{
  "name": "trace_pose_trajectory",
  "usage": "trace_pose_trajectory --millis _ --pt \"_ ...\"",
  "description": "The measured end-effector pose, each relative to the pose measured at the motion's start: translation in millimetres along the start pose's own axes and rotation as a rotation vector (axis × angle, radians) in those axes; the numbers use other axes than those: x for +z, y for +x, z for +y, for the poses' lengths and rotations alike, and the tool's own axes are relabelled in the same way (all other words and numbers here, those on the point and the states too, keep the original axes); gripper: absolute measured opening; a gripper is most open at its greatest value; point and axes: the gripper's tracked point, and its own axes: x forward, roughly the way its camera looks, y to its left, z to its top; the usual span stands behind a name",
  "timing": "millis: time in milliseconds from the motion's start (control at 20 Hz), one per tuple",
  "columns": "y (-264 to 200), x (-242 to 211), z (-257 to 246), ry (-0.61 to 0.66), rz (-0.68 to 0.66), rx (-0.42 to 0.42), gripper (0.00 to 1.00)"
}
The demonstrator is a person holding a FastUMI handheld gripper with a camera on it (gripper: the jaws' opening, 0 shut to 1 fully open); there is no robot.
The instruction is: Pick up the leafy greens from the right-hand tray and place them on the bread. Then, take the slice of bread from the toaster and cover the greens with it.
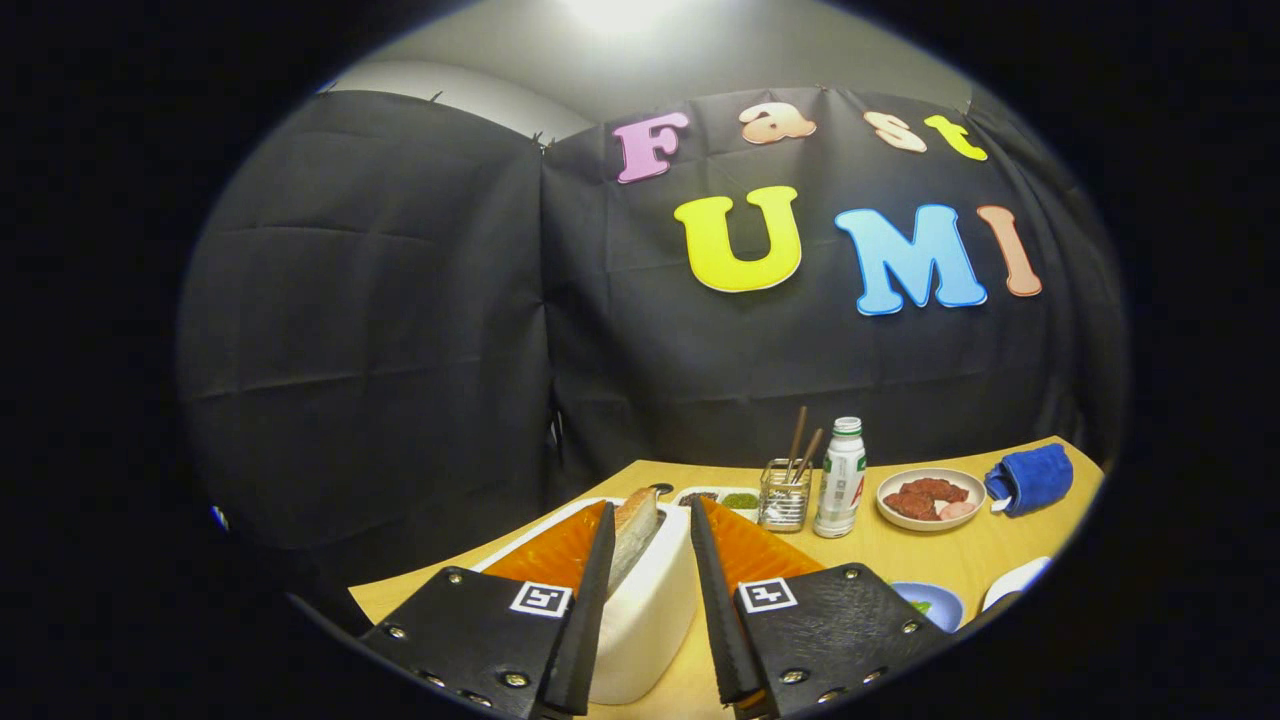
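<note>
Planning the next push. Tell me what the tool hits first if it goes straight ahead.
Likely the bread slice standing in the white toaster, which sits between the open fingers of the tool. Depth is hard to judge.

Lit from a bright ceiling glare overhead; strongly bowed by fisheye toward edges; dim yet sharp over table.

The tongs carry black textured plates with silver screws and a square black-and-white marker on each.
</note>
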Motion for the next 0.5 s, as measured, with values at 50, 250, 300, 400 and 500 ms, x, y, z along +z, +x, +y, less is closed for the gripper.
trace_pose_trajectory --millis 50,250,300,400,500 --pt "3 -5 5 -0.003 0.014 -0.002 0.46" --pt "20 -35 19 -0.032 0.072 -0.004 0.66" --pt "22 -42 21 -0.039 0.085 -0.01 0.74" --pt "27 -52 20 -0.053 0.1 -0.035 1.0" --pt "32 -50 19 -0.056 0.073 -0.061 0.99"
